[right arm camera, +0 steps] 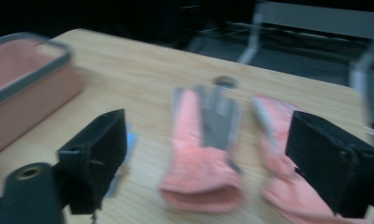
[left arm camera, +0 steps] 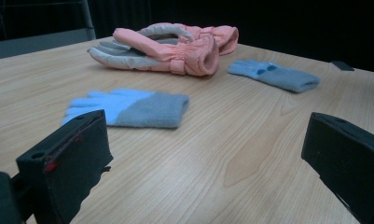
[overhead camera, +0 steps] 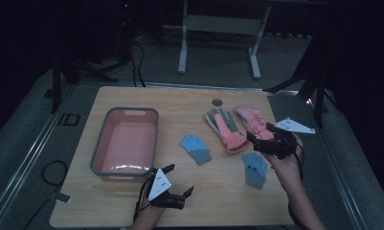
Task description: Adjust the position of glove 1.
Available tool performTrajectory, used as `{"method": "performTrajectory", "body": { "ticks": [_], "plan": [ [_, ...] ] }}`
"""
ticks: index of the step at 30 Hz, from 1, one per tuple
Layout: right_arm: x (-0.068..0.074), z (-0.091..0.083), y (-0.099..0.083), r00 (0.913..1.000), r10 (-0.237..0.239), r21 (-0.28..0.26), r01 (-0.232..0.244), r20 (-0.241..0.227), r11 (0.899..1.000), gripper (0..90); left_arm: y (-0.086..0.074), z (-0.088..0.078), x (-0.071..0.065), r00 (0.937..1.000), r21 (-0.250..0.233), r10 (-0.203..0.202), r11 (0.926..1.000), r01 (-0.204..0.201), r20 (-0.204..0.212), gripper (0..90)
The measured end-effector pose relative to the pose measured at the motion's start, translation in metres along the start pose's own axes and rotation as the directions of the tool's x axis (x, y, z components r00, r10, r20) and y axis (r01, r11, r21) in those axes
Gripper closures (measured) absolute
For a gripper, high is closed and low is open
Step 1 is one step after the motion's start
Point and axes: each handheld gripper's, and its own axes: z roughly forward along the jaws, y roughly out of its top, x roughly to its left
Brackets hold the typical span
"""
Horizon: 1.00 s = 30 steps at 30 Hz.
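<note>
Right gripper (overhead camera: 262, 139) is up over the right side of the table, jaws spread wide with nothing between them. In the right gripper view, blurred, those jaws frame the pink and grey ski glove (right arm camera: 204, 140) lying palm up, with the second pink glove (right arm camera: 280, 158) just beside it under the far jaw. From the high view, that second pink glove (overhead camera: 253, 122) sits partly under the gripper.

Left gripper (overhead camera: 174, 179) is low near the front edge of the wooden table (overhead camera: 180, 103), jaws wide apart too, holding nothing. Ahead of it lies a small blue and grey knit glove (left arm camera: 128, 108), flat on the wood; its mate (overhead camera: 254, 167) rests near the person's right hand. The pink basin (overhead camera: 126, 143) with a grey rim stands on the left.
</note>
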Motion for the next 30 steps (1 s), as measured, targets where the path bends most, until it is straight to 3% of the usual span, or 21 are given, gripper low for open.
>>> {"method": "performTrajectory", "body": {
  "ticks": [5, 10, 15, 21, 30],
  "plan": [
    [0.021, 0.023, 0.007, 0.9938, -0.064, 0.023, 0.066, -0.091, 0.998, 14.6, 0.000, 0.000, 0.000, 1.0000, 0.001, 0.001, 1.0000, -0.001, 0.000, 1.3],
    [0.037, 0.046, 0.007, 0.9808, -0.106, 0.046, 0.115, -0.164, 0.992, 16.3, 0.000, 0.000, 0.000, 1.0000, -0.002, -0.006, 1.0000, 0.006, 0.000, 1.3],
    [0.049, 0.068, 0.002, 0.9700, -0.131, 0.087, 0.151, -0.205, 0.985, 19.2, 0.000, 0.000, 0.000, 1.0000, -0.001, -0.001, 1.0000, 0.001, -0.002, 1.3],
    [0.059, 0.095, -0.004, 0.9572, -0.137, 0.139, 0.176, -0.255, 0.975, 22.6, 0.000, 0.000, 0.000, 1.0000, -0.001, 0.002, 1.0000, -0.002, 0.001, 1.3],
    [0.074, 0.138, -0.019, 0.9400, -0.133, 0.233, 0.212, -0.314, 0.949, 28.3, 0.000, 0.000, 0.000, 1.0000, 0.002, 0.005, 1.0000, -0.005, 0.006, 1.3]
  ]
}}
